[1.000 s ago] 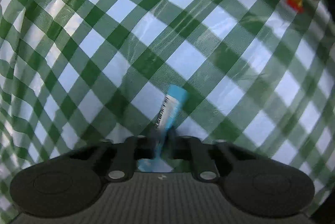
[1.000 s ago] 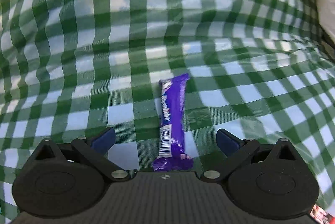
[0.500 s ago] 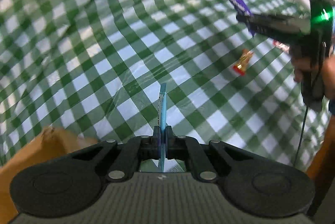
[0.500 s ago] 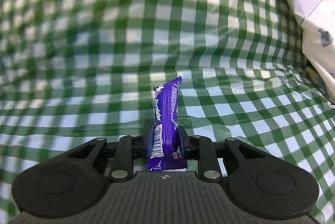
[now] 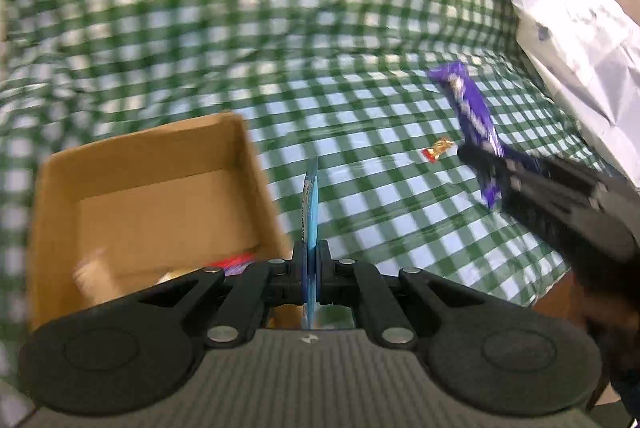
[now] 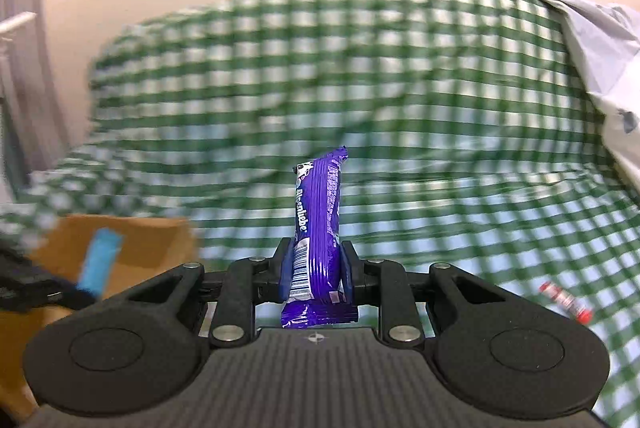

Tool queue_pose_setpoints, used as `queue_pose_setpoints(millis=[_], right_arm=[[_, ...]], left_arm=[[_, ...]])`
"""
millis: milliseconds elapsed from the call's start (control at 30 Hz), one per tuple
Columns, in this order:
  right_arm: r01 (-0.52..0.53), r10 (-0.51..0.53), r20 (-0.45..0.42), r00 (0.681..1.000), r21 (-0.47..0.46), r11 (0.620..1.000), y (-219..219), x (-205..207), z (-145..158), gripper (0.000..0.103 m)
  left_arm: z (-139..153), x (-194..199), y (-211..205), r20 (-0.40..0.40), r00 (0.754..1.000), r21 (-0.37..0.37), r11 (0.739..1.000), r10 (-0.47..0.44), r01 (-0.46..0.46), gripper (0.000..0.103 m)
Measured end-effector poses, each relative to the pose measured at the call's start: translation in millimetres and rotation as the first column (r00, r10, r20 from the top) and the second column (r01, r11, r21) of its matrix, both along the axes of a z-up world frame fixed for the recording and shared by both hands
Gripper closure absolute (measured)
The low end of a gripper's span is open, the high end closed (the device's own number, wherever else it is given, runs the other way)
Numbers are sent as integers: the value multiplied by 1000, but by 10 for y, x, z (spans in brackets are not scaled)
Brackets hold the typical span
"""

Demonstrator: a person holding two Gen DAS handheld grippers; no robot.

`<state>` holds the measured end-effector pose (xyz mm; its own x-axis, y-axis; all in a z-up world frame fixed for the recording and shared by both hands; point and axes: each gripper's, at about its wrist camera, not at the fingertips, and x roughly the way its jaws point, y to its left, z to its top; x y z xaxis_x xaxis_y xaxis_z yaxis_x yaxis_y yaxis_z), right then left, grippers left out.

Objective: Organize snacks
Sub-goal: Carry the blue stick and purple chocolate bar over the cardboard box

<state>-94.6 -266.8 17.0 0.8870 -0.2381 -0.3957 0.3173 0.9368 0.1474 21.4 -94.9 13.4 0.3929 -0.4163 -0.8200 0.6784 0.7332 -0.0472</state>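
My left gripper (image 5: 310, 260) is shut on a thin light-blue snack packet (image 5: 311, 204), held edge-on and upright. Just left of it stands an open cardboard box (image 5: 152, 156) with several snacks at its bottom. My right gripper (image 6: 316, 268) is shut on a purple chocolate bar (image 6: 318, 216) that sticks up between the blue pads. The left wrist view shows that same right gripper (image 5: 486, 164) at the right, holding the purple bar (image 5: 472, 108) above the cloth. In the right wrist view the box (image 6: 148, 240) and the blue packet (image 6: 100, 260) appear at the lower left.
A green-and-white checked cloth (image 5: 360, 28) covers the table. A small orange-red candy (image 5: 438, 149) lies on it between the grippers. A red-and-white wrapped candy (image 6: 564, 302) lies at the right. A crumpled white bag (image 5: 580, 28) sits at the far right.
Both grippers rose off the cloth with their snacks. The right one closed on the purple bar. The box came into view beside the left gripper.
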Motion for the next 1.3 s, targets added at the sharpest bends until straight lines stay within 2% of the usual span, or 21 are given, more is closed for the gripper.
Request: queue_pose_setpoints(millis=[233,400,567,833,1300], right_arm=[[-159,163,-35,986,102,982,1153,-505,112,77],[-244,251,-78,965,92,965,1874,-745,147,77],[-304,305,-111,946,30,952,2409,-945,162,77],[-324,318,-105,942,-49,945,2764,-1215,236,77],[-325,317,-88,944,-96,941,2926,-1370,302,77]], left_arm=[[176,-612,958,25,995,4,995,97,-97,99],[199,-970,1568,33,988,-28,988,153,-152,99],[222,-1248,2022,49,980,-66,980,191,-188,99],[259,-1527,2372,41,975,-124,969,220,-213,99],[340,-1667,2454,71,972,-158,965,224,-211,99]])
